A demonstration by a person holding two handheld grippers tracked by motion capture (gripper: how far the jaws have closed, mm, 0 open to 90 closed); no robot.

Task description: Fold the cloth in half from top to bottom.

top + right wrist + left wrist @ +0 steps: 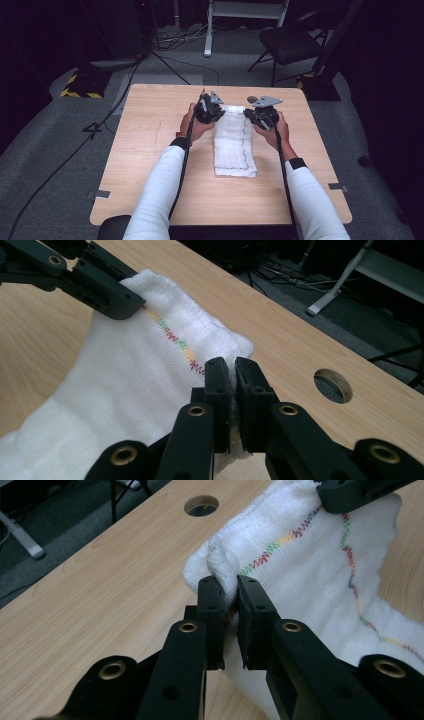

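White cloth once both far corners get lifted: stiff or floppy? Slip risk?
Likely floppy: the white cloth bunches where the left gripper pinches it. Probably light. Slip seems unlikely: the right gripper is also clamped on knit fabric.

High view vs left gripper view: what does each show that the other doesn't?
High view alone: the person's white sleeves, a chair and floor cables beyond the table, and the whole cloth lying lengthwise with its near end flat.

Left gripper view alone: the left gripper jaws pinching a cloth corner, the zigzag multicolour stitching, and a round hole in the tabletop.

Both: the wooden table, the white cloth, and both grippers at its far corners, right gripper included.
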